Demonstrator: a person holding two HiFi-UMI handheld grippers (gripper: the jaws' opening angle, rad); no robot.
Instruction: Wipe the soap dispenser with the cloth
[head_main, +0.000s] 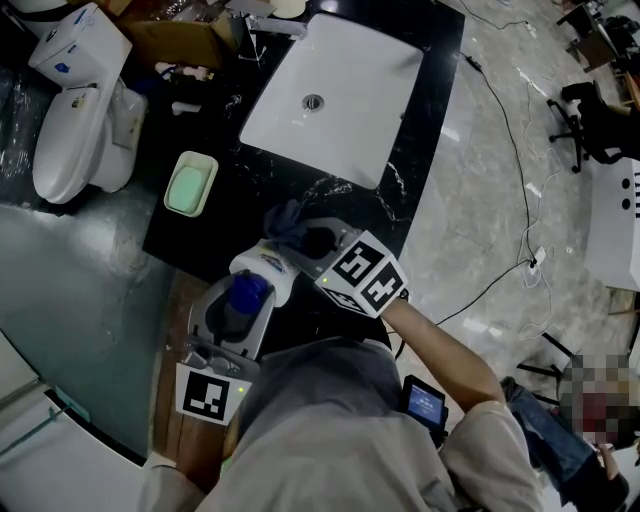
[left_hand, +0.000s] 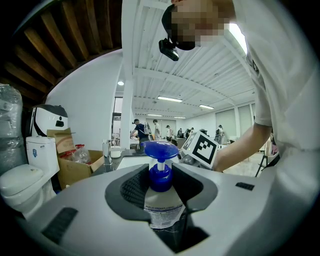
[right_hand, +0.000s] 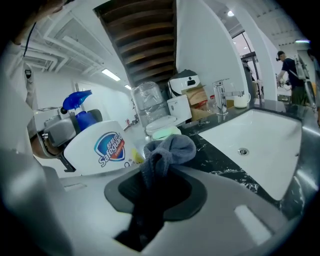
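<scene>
The left gripper (left_hand: 161, 192) clamps the soap dispenser (left_hand: 161, 176); at its one o'clock, the right gripper (right_hand: 155, 187) pinches the cloth (right_hand: 170, 147).

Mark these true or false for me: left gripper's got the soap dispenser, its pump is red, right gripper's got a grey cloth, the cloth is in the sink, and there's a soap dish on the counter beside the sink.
1. The left gripper holds the soap dispenser between its fingers. True.
2. The dispenser's pump is red. False: it is blue.
3. The right gripper holds a grey cloth. True.
4. The cloth lies in the sink. False: it is pinched in the right gripper, right beside the dispenser.
5. A soap dish sits on the black counter beside the sink. True.
</scene>
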